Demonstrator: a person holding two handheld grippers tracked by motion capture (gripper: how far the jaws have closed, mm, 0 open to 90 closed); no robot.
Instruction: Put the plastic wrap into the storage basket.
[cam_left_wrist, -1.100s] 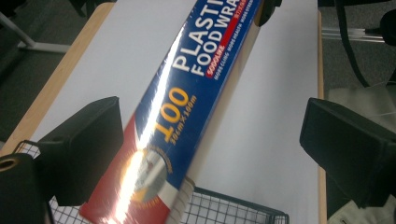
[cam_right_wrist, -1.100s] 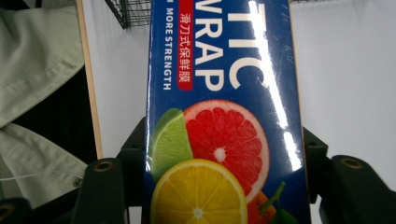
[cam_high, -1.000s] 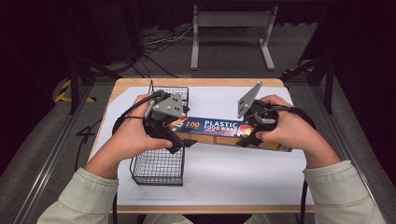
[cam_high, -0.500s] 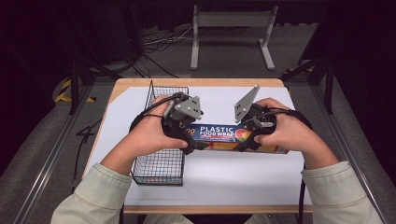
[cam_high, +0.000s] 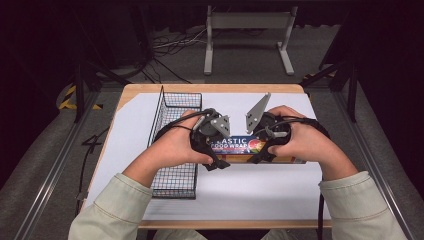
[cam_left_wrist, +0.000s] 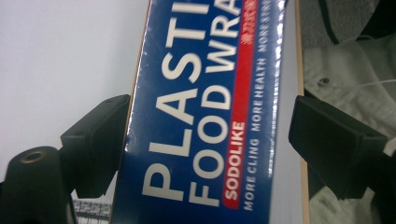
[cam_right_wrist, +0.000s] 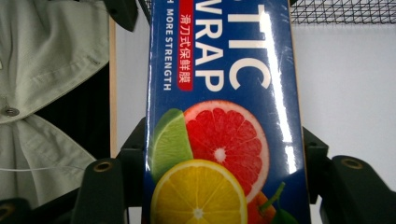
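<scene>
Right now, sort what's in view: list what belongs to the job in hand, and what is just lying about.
In the job:
- food wrap box, held between both grippers
- left gripper, jaws either side of the box, right one apart from it
- right gripper, jaws pressed to its sides

Lying about:
- wire basket, beside the left hand
- white sheet covering the table
- metal stand on the floor beyond
</scene>
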